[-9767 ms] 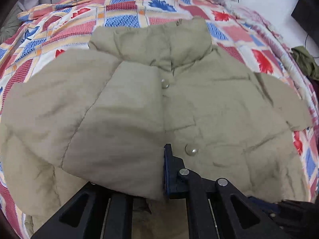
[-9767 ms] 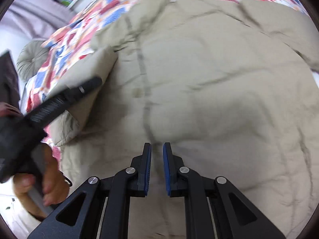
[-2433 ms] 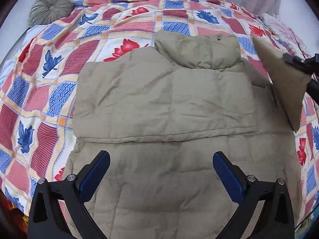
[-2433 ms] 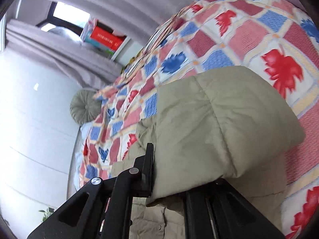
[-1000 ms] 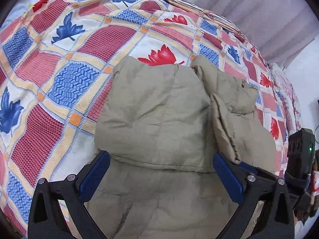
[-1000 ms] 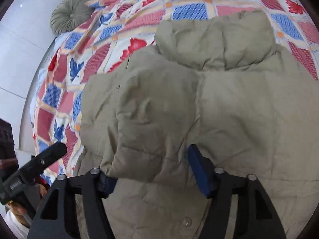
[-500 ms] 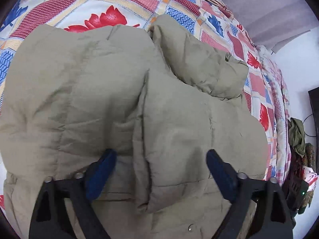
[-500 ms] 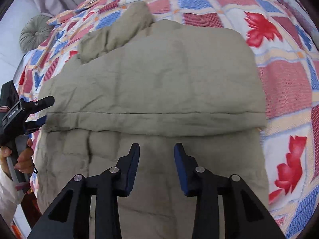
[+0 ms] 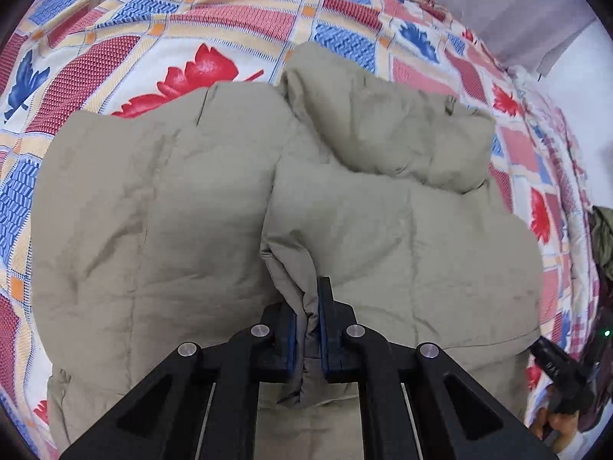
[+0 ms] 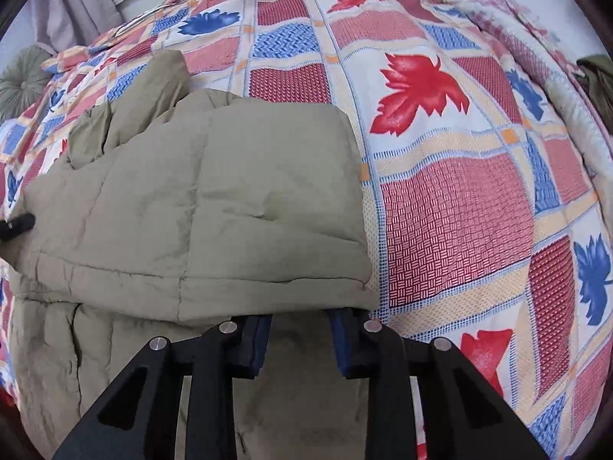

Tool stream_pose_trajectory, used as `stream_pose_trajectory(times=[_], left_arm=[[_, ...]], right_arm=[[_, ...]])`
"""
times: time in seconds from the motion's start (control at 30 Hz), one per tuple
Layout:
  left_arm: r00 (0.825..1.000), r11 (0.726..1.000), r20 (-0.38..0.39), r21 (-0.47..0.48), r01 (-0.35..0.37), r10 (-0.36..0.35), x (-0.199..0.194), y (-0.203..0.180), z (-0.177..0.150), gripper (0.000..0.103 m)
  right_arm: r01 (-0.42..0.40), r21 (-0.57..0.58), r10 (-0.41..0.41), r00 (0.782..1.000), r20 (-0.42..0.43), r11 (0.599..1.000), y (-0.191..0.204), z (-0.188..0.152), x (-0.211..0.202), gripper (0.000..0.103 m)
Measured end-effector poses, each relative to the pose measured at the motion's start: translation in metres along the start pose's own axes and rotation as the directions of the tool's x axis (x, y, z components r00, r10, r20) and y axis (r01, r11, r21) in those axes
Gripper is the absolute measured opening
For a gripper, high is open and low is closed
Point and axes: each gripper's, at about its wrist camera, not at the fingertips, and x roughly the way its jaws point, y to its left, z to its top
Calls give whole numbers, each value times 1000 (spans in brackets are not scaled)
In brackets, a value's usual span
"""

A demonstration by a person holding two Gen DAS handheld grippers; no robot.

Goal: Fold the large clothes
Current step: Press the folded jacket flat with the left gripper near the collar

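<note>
A: Where is the jacket [image 9: 199,207] lying right now?

B: It is lying on the bed [image 9: 214,11], on the patterned quilt, with its sleeves folded in across the body and the collar [image 9: 390,138] pointing toward the far side.

A: How is it going to handle?

B: I am judging it as puffy and soft, light for its bulk, and a bit slick. The padding is likely springing back, so folds may not be staying flat. Pinching a thin edge or a seam looks safer than grabbing a thick pad, and taking the hem corners on both sides should be keeping the fold even.

A: What is the left gripper [image 9: 306,329] doing?

B: It is clenching a ridge of fabric near the middle of the jacket, at the edge of the folded sleeve. The cloth is bunching up between the blue pads [image 9: 323,341], which are nearly together.

A: And the right gripper [image 10: 300,339]?

B: Its jaws are closing at the jacket's right edge, just under the folded sleeve's lower edge. They are standing partly apart with fabric lying between them, but the pads are not yet pressing on it.
</note>
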Motion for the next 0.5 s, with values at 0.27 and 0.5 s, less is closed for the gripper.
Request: stream_pose_trajectory(times=[0.27, 0.5], left_arm=[[998, 996, 16, 59, -67, 66, -8, 3, -9, 11], [989, 989, 65, 66, -136, 131, -42, 19, 2, 11]], right_arm=[[31, -29, -32, 999, -16, 999, 9, -9, 22, 28], [-30, -36, 27, 996, -80, 999, 7, -8, -1, 38]])
